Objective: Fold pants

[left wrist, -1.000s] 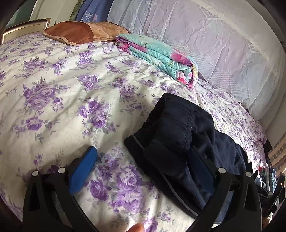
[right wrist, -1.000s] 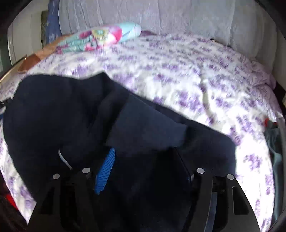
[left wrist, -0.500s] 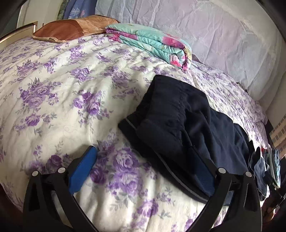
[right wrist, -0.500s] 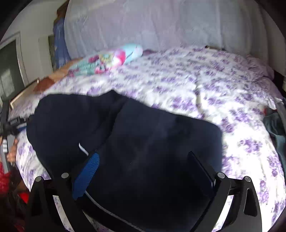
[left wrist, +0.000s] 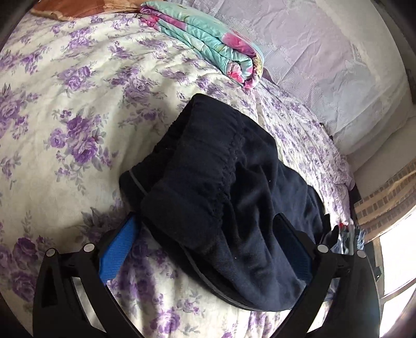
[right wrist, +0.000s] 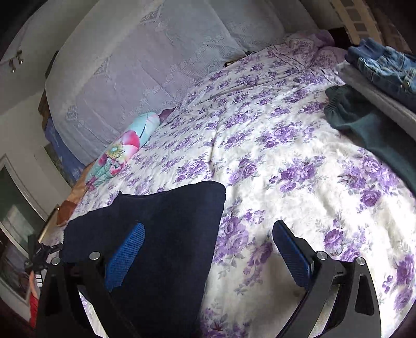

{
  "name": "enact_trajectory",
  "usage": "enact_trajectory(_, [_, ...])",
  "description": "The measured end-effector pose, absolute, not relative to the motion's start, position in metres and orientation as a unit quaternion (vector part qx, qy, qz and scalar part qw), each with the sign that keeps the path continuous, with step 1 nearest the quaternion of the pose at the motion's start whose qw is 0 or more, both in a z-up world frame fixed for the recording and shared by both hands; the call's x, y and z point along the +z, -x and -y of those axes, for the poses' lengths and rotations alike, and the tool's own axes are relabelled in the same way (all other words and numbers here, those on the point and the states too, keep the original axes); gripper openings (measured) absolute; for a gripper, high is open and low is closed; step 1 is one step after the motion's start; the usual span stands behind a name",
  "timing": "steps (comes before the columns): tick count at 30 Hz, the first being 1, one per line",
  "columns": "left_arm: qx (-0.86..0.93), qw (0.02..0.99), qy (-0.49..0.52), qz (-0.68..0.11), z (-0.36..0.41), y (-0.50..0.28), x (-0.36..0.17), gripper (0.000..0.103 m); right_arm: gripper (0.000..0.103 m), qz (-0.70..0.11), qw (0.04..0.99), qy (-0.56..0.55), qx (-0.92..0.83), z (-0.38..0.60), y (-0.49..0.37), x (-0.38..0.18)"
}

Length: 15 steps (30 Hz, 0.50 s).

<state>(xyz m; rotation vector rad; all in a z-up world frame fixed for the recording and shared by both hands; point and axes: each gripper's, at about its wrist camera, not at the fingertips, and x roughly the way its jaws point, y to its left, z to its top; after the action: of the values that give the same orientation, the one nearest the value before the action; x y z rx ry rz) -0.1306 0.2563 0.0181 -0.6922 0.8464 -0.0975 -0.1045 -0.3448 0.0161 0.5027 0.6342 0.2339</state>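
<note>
A wide bed (left wrist: 65, 109) under a white quilt printed with purple roses carries the dark navy fleece pants (left wrist: 223, 187), folded into a thick bundle near its front edge. Behind lies a folded turquoise-and-pink floral blanket (left wrist: 208, 44). The left gripper (left wrist: 205, 234) stands wide open around the bundle's near end. The right gripper (right wrist: 208, 241) is fully spread, holding nothing, one finger above the pants.

1. The pants (left wrist: 234, 197) hide the bedspread beneath them; in the left wrist view their far end runs behind the left tool's (left wrist: 205, 247) right finger.
2. In the right wrist view the pants (right wrist: 166, 234) are cut off by the bottom edge.
3. Beyond the pants, the brown pillow (left wrist: 78, 7) is cropped by the top edge.
4. The jeans (right wrist: 384, 70), far right of the pants, leave the frame.
</note>
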Motion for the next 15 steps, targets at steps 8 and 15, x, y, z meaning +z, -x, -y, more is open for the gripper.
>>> enact_trajectory(8, [-0.033,0.849,0.361,-0.384,-0.253,0.128,0.018,0.097,0.099,-0.306,0.912,-0.247,0.12,0.343,0.106,0.016])
enact_trajectory(15, [-0.009,0.851,0.377,-0.366,-0.263,0.138,0.014,0.045,0.099,-0.301,0.91,-0.258,0.122,0.346,0.108,0.015])
